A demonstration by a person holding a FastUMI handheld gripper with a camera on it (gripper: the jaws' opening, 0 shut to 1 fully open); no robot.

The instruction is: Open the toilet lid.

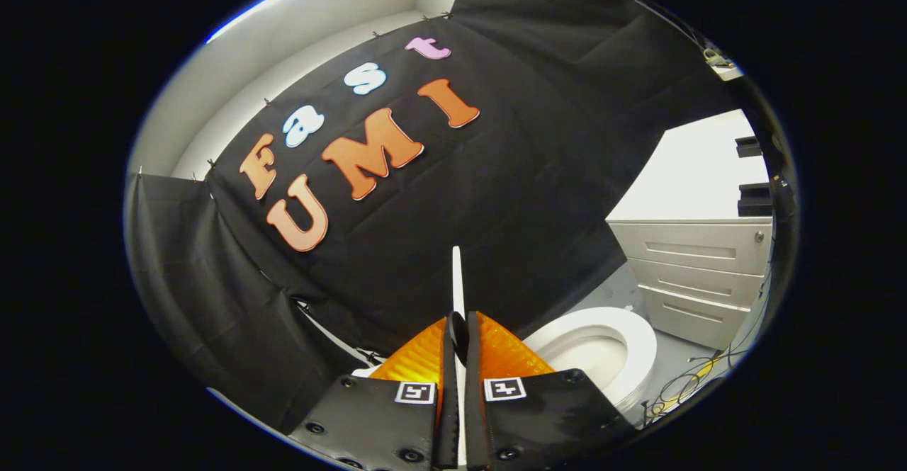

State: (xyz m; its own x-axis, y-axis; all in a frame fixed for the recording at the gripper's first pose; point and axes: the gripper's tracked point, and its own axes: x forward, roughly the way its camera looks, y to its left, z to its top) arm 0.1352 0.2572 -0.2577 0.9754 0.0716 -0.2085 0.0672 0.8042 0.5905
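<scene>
Lid mostly raised. The gripper [458, 343] was clamped on the toilet lid [457, 280], both fingers pressed against its thin white edge, almost no gap between them. The lid stood edge-on between the fingers, running toward 12 o'clock, near upright. The toilet seat [641, 347], a glossy white oval ring around the bowl [592, 350], lay exposed at about 3 o'clock of the fingertips. Judged remaining: tip the lid fully back to rest, then release. White drawer cabinet [698, 273] stood beyond the seat.
</scene>
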